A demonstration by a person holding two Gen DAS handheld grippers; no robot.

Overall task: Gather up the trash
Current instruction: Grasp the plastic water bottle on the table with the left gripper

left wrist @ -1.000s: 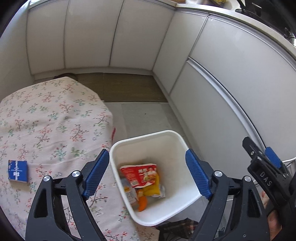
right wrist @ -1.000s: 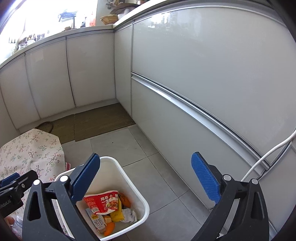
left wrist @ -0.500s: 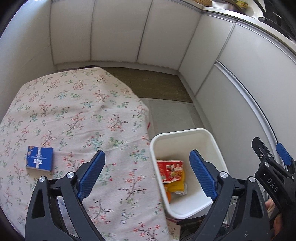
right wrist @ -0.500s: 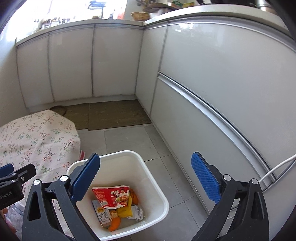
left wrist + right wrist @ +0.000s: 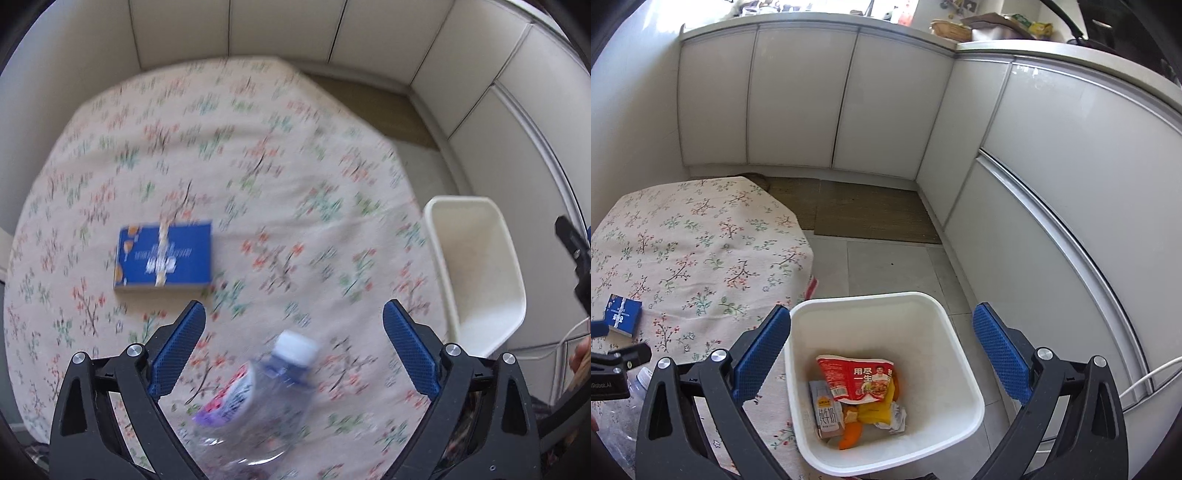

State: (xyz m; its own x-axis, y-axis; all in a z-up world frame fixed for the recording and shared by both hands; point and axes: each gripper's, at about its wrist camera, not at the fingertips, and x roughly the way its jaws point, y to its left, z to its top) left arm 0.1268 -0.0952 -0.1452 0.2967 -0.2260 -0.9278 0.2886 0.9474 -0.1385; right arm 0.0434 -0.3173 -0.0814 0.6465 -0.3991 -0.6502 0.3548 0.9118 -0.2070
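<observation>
The left hand-held gripper (image 5: 291, 354) hangs over the flower-clothed table (image 5: 229, 147), its jaws having just been opening to their widest, with a clear plastic bottle (image 5: 266, 391) lying on its side between them but not pressed by either pad. A blue box (image 5: 164, 258) rests on the cloth well to the bottle's left. The right hand-held gripper (image 5: 882, 358) hovers wide and empty above the white bin (image 5: 956, 369), which stands on the floor just beside the table and already holds a red packet (image 5: 857, 376), a small carton (image 5: 825, 410) and some orange and yellow scraps.

The bottle looks the likely next piece of trash, and it is round, light and thin-walled: a squeeze off its middle or near the cap could send it rolling toward the table edge or squirting out of the pads. The left view is blurred, so a hurried closing may miss it outright.
</observation>
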